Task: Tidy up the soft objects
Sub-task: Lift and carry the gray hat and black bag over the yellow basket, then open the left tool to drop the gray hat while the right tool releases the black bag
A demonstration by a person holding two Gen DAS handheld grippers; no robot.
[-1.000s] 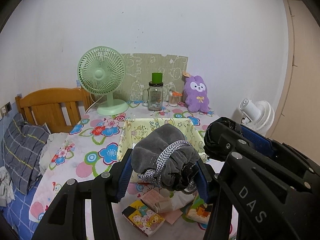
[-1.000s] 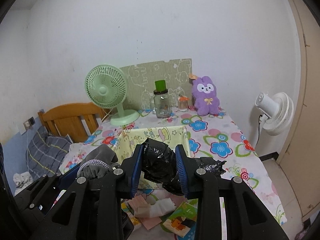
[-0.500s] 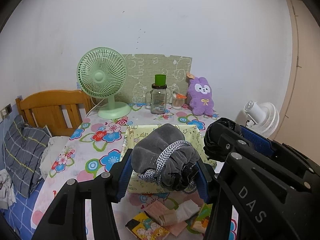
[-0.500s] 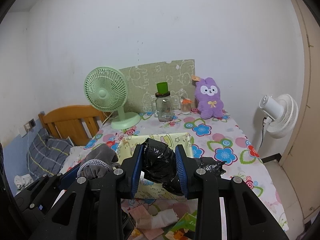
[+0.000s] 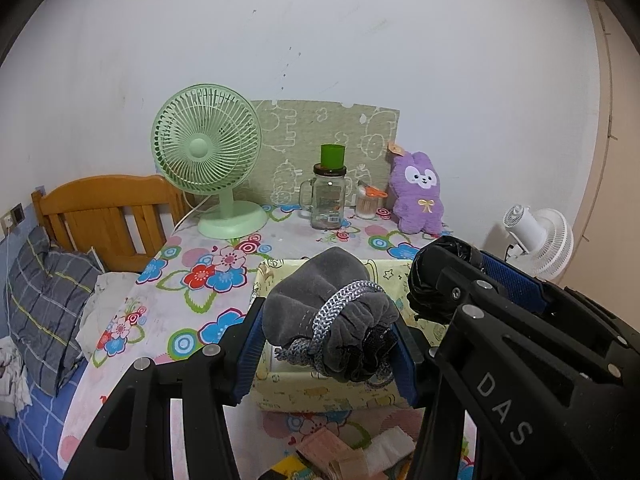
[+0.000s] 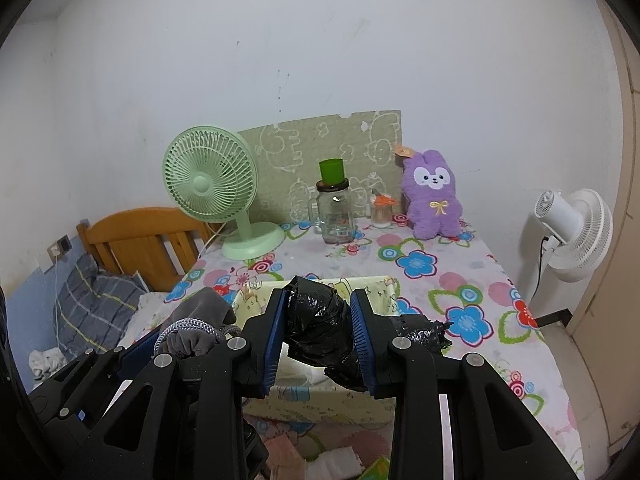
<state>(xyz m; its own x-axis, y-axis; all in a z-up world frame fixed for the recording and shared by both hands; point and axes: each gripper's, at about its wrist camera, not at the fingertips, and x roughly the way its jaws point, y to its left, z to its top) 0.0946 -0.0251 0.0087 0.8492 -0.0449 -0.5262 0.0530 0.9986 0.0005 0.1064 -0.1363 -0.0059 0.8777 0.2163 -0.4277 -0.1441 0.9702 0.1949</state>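
My left gripper [image 5: 326,334] is shut on a grey velvet drawstring pouch [image 5: 320,304] bound with grey cord. It holds the pouch in the air over the near edge of a yellow fabric box [image 5: 316,394]. My right gripper [image 6: 320,338] is shut on a crumpled black plastic bag [image 6: 316,320], also above the yellow box [image 6: 316,402]. The two grippers hang side by side; the pouch [image 6: 200,320] shows at the left of the right wrist view, the bag [image 5: 440,272] at the right of the left wrist view.
The floral table [image 6: 460,280] carries a green fan [image 6: 216,196], a glass jar with a green cup [image 6: 334,208], a small jar [image 6: 380,210] and a purple plush rabbit [image 6: 434,200] at the back. Papers and booklets [image 5: 340,456] lie near the front edge. A white fan [image 6: 572,232] stands right, a bed [image 5: 48,300] left.
Both grippers have risen and moved forward over the yellow box, each with its load still held. The papers on the table have slid lower in view.
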